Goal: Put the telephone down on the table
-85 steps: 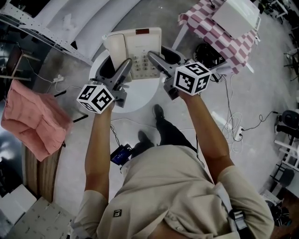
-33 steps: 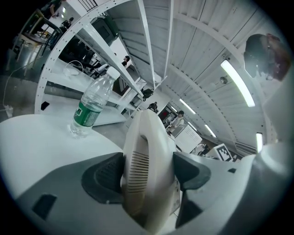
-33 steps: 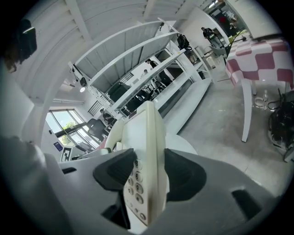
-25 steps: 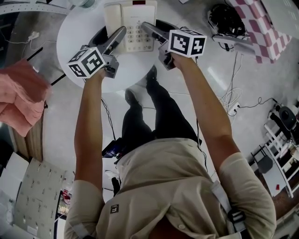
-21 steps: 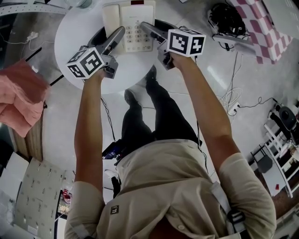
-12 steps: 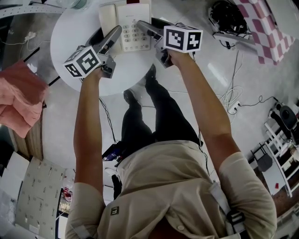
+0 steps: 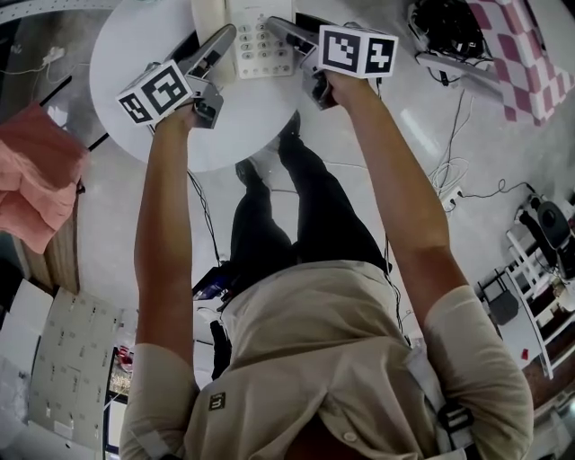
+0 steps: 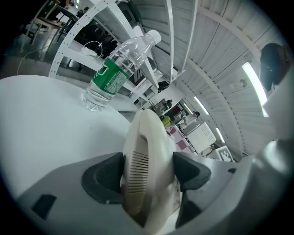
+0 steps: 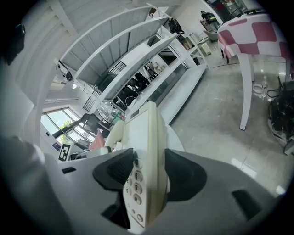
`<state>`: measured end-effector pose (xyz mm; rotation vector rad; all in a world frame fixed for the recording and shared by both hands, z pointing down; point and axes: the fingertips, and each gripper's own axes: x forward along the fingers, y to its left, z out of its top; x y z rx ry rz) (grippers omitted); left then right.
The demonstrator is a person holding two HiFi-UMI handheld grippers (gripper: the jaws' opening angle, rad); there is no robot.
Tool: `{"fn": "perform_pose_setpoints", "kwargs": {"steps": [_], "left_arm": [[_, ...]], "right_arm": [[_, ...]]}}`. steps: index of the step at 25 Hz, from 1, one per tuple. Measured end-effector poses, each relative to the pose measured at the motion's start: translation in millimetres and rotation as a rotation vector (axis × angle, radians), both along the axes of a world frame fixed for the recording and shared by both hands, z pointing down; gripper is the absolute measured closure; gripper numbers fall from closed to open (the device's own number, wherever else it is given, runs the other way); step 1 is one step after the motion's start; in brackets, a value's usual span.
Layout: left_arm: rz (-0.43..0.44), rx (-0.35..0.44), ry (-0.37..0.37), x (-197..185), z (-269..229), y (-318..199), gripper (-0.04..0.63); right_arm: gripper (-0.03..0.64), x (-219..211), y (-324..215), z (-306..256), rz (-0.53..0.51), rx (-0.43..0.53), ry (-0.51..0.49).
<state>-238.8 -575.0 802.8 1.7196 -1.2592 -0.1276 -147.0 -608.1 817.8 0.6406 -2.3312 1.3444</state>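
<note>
A cream push-button telephone (image 7: 255,36) is held over the round white table (image 7: 144,36), at the top edge of the head view. My left gripper (image 7: 221,38) is shut on its handset side (image 8: 146,156). My right gripper (image 7: 278,27) is shut on its keypad side (image 9: 146,151). In the left gripper view the left gripper (image 8: 147,174) has both dark pads pressed against the handset. In the right gripper view the right gripper (image 9: 148,172) clamps the body beside the number keys. Whether the telephone touches the tabletop is hidden.
A plastic water bottle (image 8: 117,69) with a green label stands on the table (image 8: 41,124) beyond the telephone. A pink cloth (image 7: 36,175) hangs at the left. A pink-checked table (image 7: 530,49), a black bundle (image 7: 445,22) and floor cables (image 7: 449,184) lie to the right.
Both grippers have carried the telephone farther out over the round table, toward the top of the head view. Both grips look unchanged.
</note>
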Motion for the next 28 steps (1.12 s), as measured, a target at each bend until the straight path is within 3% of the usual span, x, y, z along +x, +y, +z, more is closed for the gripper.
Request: {"fn": "perform_pose_setpoints", "kwargs": {"steps": [13, 16, 20, 26, 28], "left_arm": [[-0.002, -0.07, -0.027, -4.5, 9.7, -2.8, 0.262], [0.004, -0.054, -0.086, -4.5, 7.9, -0.9, 0.262], [0.018, -0.045, -0.222, -8.8, 1.1, 4.4, 0.262], [0.002, -0.032, -0.294, -15.6, -15.4, 13.0, 0.262], [0.019, -0.024, -0.283, -13.0, -19.2, 16.4, 0.262]], "right_arm": [[0.405, -4.8, -2.8, 8.1, 0.004, -0.016, 0.026], [0.407, -5.1, -3.6, 5.1, -0.015, 0.037, 0.07], [0.413, -4.2, -4.2, 1.6, -0.069, 0.134, 0.176], [0.412, 0.3, -3.1, -3.8, -0.101, 0.191, 0.274], [0.429, 4.2, -5.8, -7.0, -0.081, 0.208, 0.303]]}}
